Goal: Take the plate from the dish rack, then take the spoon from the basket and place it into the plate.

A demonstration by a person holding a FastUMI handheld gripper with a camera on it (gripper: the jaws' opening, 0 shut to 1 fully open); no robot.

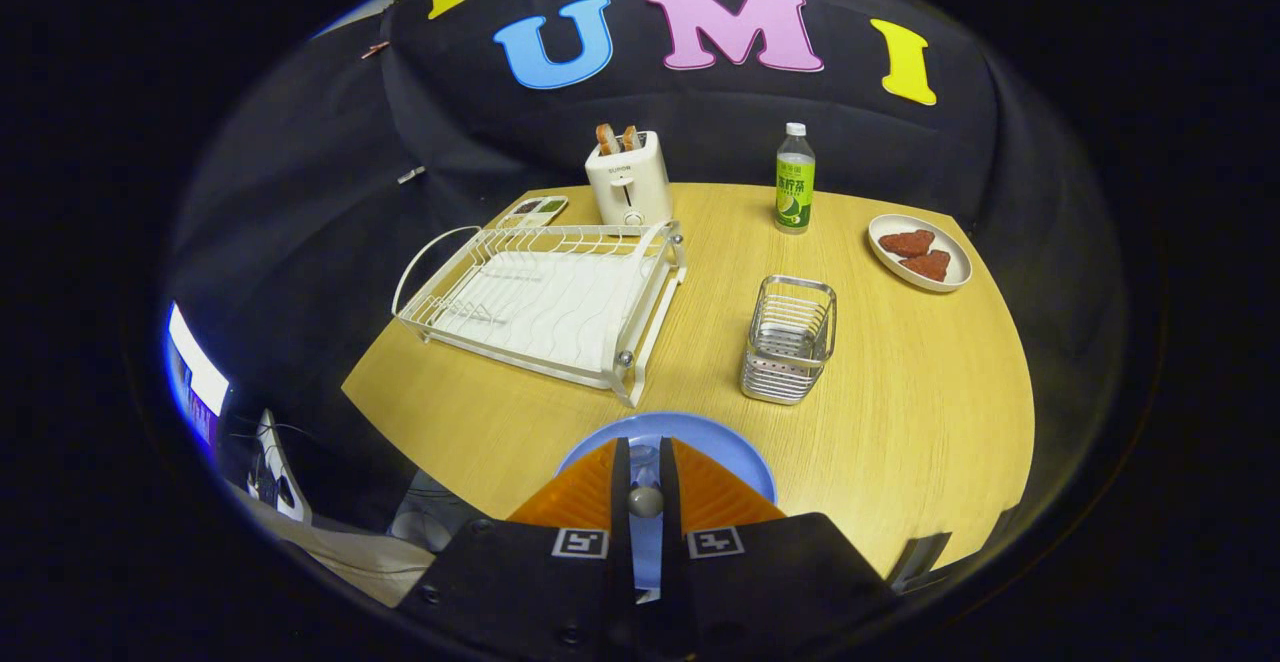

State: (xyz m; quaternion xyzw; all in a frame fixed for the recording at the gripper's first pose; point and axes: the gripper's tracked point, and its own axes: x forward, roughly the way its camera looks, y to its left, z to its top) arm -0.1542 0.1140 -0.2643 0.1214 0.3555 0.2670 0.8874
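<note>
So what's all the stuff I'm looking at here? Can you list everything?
dish rack: one, white wire, empty, on the table's left part.
toaster: one, cream, behind the rack, bread in its slots.
small tray: one, beside the toaster; contents unclear.
bottle: one, green label, white cap, far side.
oval dish: one, white, holding two reddish-brown pieces, beyond the basket.
basket: one, metal wire, beside the rack.
plate: one, blue, under the fingers.
spoon: one, metallic, between the fingers over the plate.
table: one, light wood.
gripper: one; jaws closed on the spoon.
</note>
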